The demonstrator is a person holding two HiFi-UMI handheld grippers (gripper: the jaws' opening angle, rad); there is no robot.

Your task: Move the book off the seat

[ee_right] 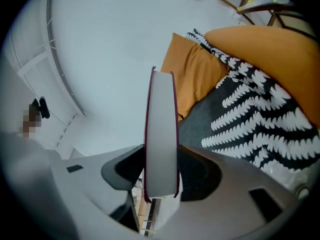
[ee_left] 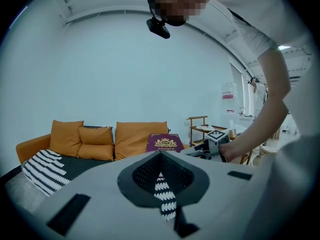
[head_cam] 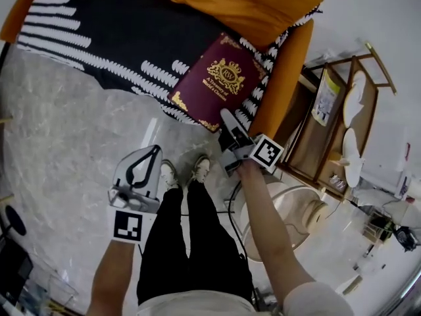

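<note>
A maroon book (head_cam: 217, 81) with a gold crest is tilted over the front right edge of the orange sofa's seat. My right gripper (head_cam: 230, 127) is shut on its near lower corner. In the right gripper view the book's grey page edge (ee_right: 161, 134) stands upright between the jaws. The left gripper view shows the book (ee_left: 165, 143) in front of the back cushions, with the right gripper (ee_left: 200, 150) beside it. My left gripper (head_cam: 152, 151) hangs over the floor, left of the person's legs, its jaws together and holding nothing.
A black and white striped blanket (head_cam: 99, 25) covers the seat. The sofa's orange arm (head_cam: 286, 78) rises right of the book. A wooden rack (head_cam: 342, 124) and a round stool (head_cam: 296, 209) stand to the right. The person's shoes (head_cam: 184, 171) rest on marble floor (head_cam: 59, 150).
</note>
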